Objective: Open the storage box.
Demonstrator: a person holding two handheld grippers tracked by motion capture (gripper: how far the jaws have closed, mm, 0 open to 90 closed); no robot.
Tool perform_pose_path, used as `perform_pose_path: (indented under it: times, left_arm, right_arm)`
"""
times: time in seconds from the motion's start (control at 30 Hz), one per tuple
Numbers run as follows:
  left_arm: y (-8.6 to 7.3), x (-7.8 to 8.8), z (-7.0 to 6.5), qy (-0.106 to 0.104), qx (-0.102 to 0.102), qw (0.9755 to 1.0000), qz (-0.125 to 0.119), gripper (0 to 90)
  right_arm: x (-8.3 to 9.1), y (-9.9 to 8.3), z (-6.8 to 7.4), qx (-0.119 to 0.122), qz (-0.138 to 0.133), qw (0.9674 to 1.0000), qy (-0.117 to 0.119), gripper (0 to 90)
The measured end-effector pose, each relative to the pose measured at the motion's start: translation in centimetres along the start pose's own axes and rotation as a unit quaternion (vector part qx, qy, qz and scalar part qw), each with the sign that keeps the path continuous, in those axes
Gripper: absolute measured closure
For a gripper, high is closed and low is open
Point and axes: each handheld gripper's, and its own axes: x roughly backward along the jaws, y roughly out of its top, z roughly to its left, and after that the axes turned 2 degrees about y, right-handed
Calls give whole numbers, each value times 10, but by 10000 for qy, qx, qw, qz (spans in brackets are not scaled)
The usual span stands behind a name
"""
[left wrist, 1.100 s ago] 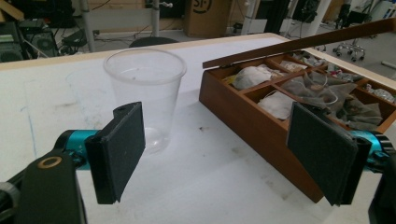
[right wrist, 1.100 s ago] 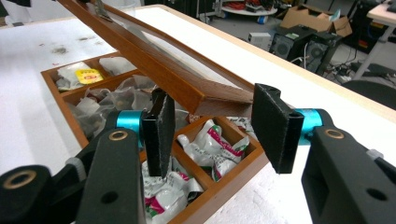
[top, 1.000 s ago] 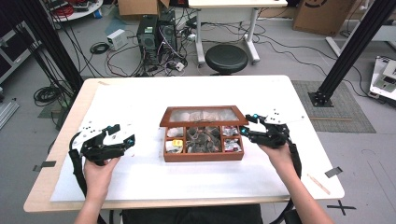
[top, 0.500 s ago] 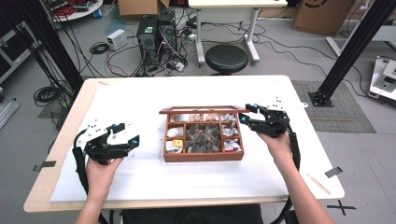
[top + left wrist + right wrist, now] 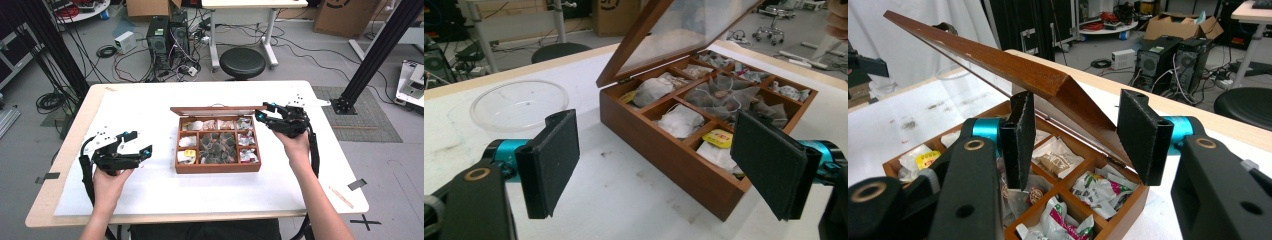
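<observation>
Right gripper (image 5: 1073,135): jaws closed on the corner of the wooden lid (image 5: 998,65); its pads (image 5: 1020,135) press the frame edge from both sides.
Lid: tilted, its free edge raised off the box while the far edge stays hinged; from the high view it stands above the back row of compartments, with the right gripper (image 5: 272,119) at its right corner.
Box (image 5: 1128,200): directly under the right jaws, its dividers making small cells along the sides and a larger middle one.
Tea bags (image 5: 1100,192): packets and pouches lie in the cells just below the right pads.
Left gripper (image 5: 654,160): jaws spread wide, nothing between them; pads (image 5: 556,160) hover over bare table.
Box from the left jaws: just ahead and toward the right pad, near corner (image 5: 724,200) closest.
Clear dish (image 5: 519,102): beyond the left pad, on the table, apart from the box.
Left gripper in the high view (image 5: 137,150): well left of the box (image 5: 218,167), over the white table cover (image 5: 150,185).
</observation>
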Motion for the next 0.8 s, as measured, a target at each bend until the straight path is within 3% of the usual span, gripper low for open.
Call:
perform_pose_path:
  times: [0.47, 0.8]
  left_arm:
    - [16, -12, -16, -414, -95, 9991, 24, 197]
    - [16, -16, -17, -458, -119, 9989, 43, 196]
  right_arm:
    - [-5, 8, -5, -108, -72, 9999, -57, 513]
    - [-8, 10, -6, -138, -131, 9998, -96, 513]
